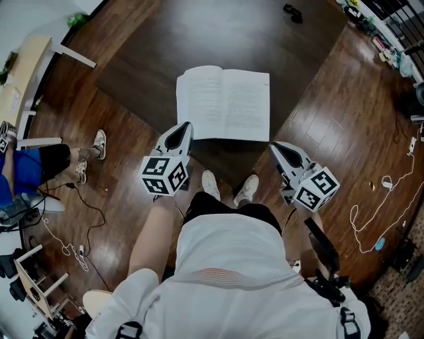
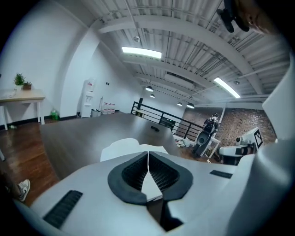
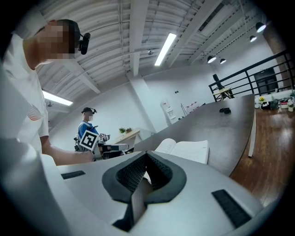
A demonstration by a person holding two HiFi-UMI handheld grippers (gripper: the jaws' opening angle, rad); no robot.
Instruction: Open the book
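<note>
The book [image 1: 223, 104] lies open and flat on the dark table [image 1: 152, 46], its white pages facing up. My left gripper [image 1: 183, 130] hovers at the book's near left corner, jaws shut with nothing between them. My right gripper [image 1: 277, 147] is just off the near right corner, below the table's edge, and is also shut and empty. In the left gripper view the closed fingertips [image 2: 148, 155] point over the book [image 2: 120, 146]. In the right gripper view the book [image 3: 186, 150] lies open beyond the closed gripper [image 3: 146, 157].
A small black object [image 1: 292, 12] rests at the table's far side. A seated person in blue [image 1: 36, 165] is at the left beside a light wooden table [image 1: 23, 79]. Cables [image 1: 371, 218] trail over the wooden floor at the right. My shoes [image 1: 228, 189] stand at the table's near corner.
</note>
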